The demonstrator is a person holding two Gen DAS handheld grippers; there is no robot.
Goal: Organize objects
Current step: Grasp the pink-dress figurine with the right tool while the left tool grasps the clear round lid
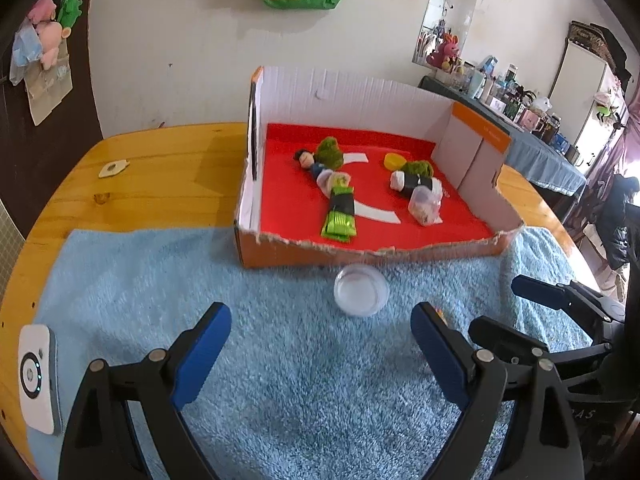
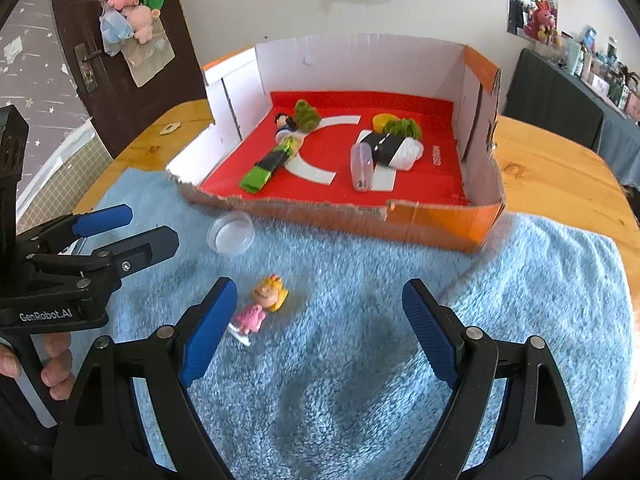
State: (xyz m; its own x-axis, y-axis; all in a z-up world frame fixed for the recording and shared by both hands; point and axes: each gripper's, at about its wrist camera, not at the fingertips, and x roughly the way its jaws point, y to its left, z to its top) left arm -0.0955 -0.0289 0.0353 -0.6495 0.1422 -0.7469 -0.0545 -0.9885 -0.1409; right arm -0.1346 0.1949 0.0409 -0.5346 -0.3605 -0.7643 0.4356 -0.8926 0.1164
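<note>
A clear plastic cup (image 1: pixel 361 289) lies on the blue towel (image 1: pixel 280 360) just in front of the cardboard box (image 1: pixel 360 254); it also shows in the right wrist view (image 2: pixel 231 233). A small doll with yellow hair and a pink dress (image 2: pixel 260 308) lies on the towel beside my right gripper's left finger. The red-floored box (image 2: pixel 440 232) holds several small toys. My left gripper (image 1: pixel 320 344) is open and empty, short of the cup. My right gripper (image 2: pixel 318 320) is open and empty over the towel.
A white device (image 1: pixel 38 376) lies at the towel's left edge. The towel lies on a wooden table (image 1: pixel 160 176) with a small white piece (image 1: pixel 113 168) on it. A wall stands behind the box. A cluttered side table (image 1: pixel 540 148) is at the right.
</note>
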